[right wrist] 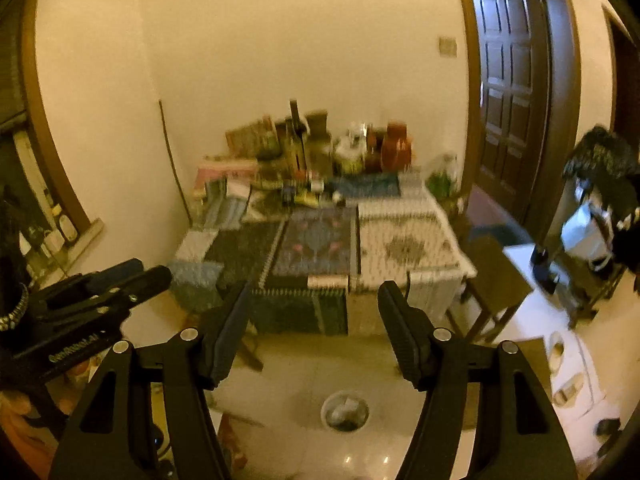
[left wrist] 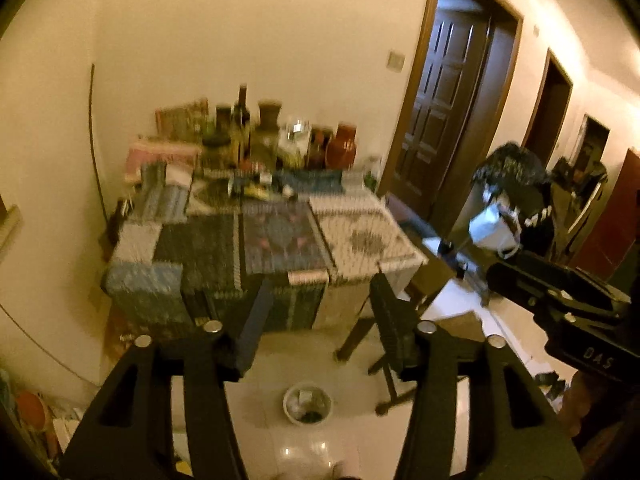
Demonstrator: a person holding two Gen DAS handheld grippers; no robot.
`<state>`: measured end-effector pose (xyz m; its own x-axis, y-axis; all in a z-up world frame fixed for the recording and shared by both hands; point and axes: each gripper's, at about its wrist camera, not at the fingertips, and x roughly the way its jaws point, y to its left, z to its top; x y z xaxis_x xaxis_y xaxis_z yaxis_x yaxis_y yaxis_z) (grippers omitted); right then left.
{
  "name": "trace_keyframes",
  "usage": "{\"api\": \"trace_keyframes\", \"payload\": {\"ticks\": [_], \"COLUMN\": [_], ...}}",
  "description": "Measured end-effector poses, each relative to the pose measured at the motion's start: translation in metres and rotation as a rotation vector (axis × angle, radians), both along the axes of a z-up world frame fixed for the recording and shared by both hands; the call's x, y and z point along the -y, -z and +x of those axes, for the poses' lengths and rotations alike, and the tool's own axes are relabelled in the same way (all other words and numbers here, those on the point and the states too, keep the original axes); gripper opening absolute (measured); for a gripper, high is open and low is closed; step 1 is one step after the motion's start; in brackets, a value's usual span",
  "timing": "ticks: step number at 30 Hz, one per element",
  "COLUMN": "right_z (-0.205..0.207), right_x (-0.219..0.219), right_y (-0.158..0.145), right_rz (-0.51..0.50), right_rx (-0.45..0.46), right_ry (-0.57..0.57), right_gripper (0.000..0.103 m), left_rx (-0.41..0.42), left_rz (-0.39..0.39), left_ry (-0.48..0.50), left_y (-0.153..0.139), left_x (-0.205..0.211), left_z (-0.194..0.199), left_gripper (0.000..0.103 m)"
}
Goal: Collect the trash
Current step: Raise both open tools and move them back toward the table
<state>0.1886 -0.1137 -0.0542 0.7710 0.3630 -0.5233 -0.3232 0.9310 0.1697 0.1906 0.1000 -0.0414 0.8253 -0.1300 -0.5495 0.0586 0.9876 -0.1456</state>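
Observation:
A small round white waste bin (left wrist: 307, 404) stands on the pale tiled floor in front of the table and holds crumpled trash; it also shows in the right wrist view (right wrist: 345, 410). My left gripper (left wrist: 322, 292) is open and empty, high above the floor, facing the table. My right gripper (right wrist: 316, 300) is open and empty too. The right gripper's body shows at the right of the left wrist view (left wrist: 560, 296). The left gripper's body shows at the left of the right wrist view (right wrist: 92, 296). Both views are blurred.
A table with a patchwork cloth (left wrist: 280, 240) stands against the wall, with bottles and jars (left wrist: 256, 136) crowded at its back. A stool (right wrist: 496, 280) stands right of the table. A dark wooden door (left wrist: 444, 92) and a rack with dark bags (left wrist: 516, 184) are at right.

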Motion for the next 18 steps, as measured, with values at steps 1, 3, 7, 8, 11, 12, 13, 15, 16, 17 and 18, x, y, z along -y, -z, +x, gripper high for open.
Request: {"api": "trace_keyframes", "payload": {"ticks": [1,3,7,8,11,12,13,15,16,17,18], "right_z": [-0.003,-0.007,-0.004,-0.002,0.005,0.005,0.009,0.019,0.023,0.022,0.029], "right_x": [-0.001,-0.003,-0.006,-0.006,-0.005,-0.004,-0.003,-0.002,-0.002,-0.002,-0.001], "right_y": [-0.005,-0.014,-0.023,-0.024,-0.025,-0.025,-0.024,-0.022,-0.020,-0.020,-0.018], "right_rz": [0.000,-0.004,-0.002,0.003,0.009,0.009,0.010,0.010,0.010,0.010,0.010], "right_rx": [0.020,0.055,0.101,0.108,0.109,0.107,0.104,0.099,0.096,0.096,0.095], "right_ry": [0.007,0.020,0.061,0.074,0.085,0.086,0.089,0.091,0.090,0.089,0.087], "right_gripper": [0.069,0.071,0.085,0.090,0.091,0.091,0.091,0.092,0.092,0.092,0.092], "left_rx": [0.023,0.061,0.136,0.149,0.149,0.141,0.133,0.124,0.119,0.117,0.116], "left_rz": [-0.001,0.004,0.023,0.036,0.045,0.043,0.038,0.038,0.039,0.040,0.040], "left_ry": [-0.001,0.002,-0.012,-0.034,-0.054,-0.057,-0.056,-0.057,-0.061,-0.065,-0.068], "left_y": [-0.007,-0.019,-0.032,-0.033,-0.031,-0.029,-0.027,-0.026,-0.024,-0.024,-0.023], "left_x": [-0.004,-0.010,-0.020,-0.023,-0.027,-0.029,-0.030,-0.029,-0.030,-0.030,-0.029], "left_z": [-0.005,-0.013,-0.026,-0.026,-0.021,-0.018,-0.012,-0.009,-0.003,0.001,0.007], "left_gripper": [0.061,0.074,0.095,0.096,0.096,0.096,0.096,0.096,0.096,0.096,0.096]}}
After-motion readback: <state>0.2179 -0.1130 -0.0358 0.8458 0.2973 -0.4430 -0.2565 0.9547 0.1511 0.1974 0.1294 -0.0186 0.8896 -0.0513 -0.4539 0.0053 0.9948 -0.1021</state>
